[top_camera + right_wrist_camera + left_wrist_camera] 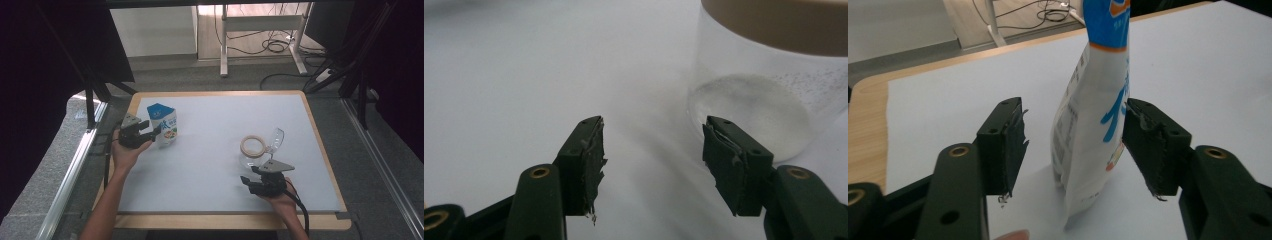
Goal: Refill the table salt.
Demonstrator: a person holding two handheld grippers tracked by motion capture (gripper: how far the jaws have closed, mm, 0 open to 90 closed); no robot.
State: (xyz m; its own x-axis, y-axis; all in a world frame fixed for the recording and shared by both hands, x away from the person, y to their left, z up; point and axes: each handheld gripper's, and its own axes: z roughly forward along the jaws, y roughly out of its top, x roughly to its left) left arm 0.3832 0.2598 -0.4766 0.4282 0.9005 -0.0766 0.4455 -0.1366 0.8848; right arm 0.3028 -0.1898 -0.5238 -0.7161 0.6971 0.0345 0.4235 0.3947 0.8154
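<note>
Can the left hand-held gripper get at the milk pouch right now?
Probably yes: the pouch stands upright between the open jaws of the left hand-held gripper, one pad beside it, with nothing in the way.

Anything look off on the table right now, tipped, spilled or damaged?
No spill. The blue-and-white pouch stands upright between the left gripper jaws. The clear jar with the tan rim is upright, its clear lid swung open. The left gripper's pads look frayed at the edges.
</note>
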